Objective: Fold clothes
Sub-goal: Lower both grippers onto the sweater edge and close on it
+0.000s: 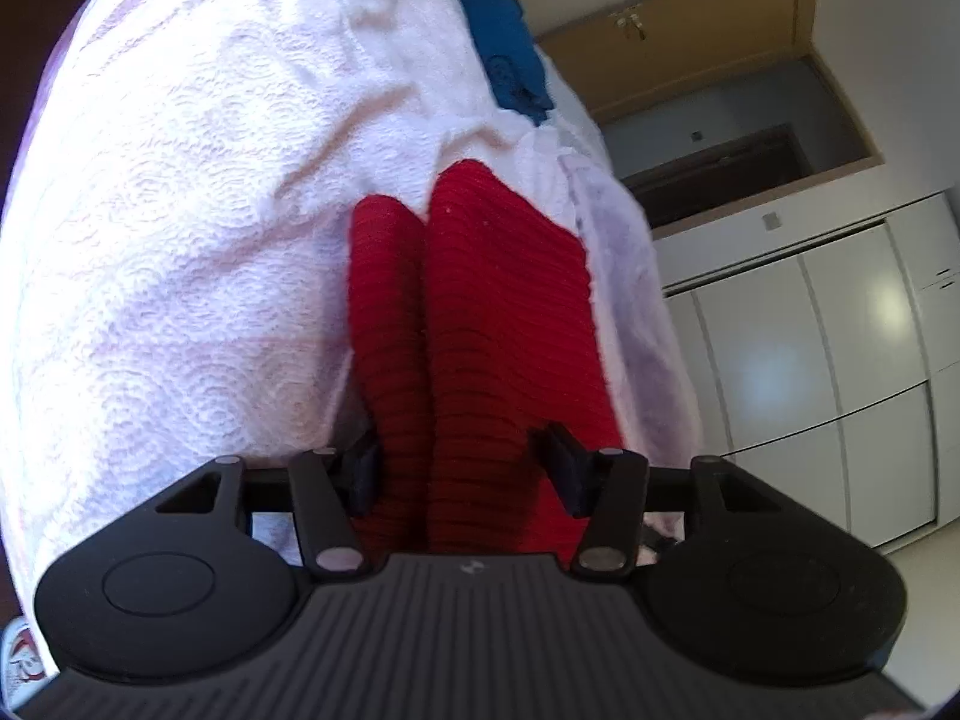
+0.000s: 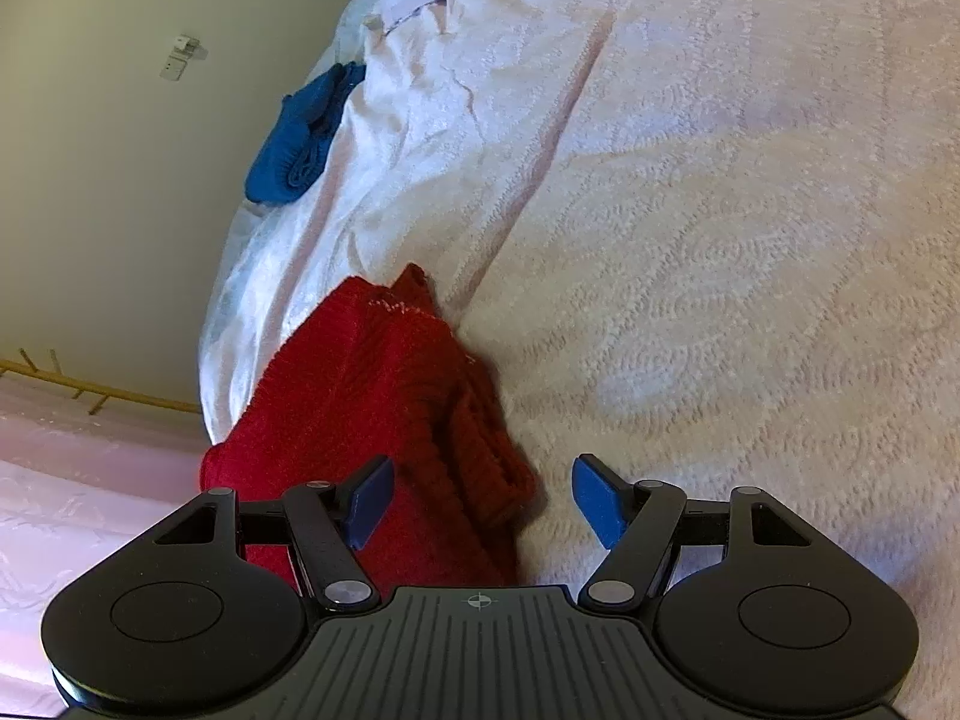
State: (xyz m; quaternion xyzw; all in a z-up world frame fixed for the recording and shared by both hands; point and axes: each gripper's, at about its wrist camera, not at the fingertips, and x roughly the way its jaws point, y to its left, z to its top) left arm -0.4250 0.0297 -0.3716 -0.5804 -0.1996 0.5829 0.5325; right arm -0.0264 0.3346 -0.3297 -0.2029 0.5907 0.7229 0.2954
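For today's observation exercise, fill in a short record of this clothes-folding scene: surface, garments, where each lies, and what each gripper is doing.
surface: white textured bedspread
main garment: red knit garment, bunched near the bed's edge
second garment: blue garment, farther along the same edge, untouched
left gripper: jaws spread, red knit between them; grip cannot be confirmed
right gripper: open, over the red knit's edge, holding nothing
folding: not yet visibly done
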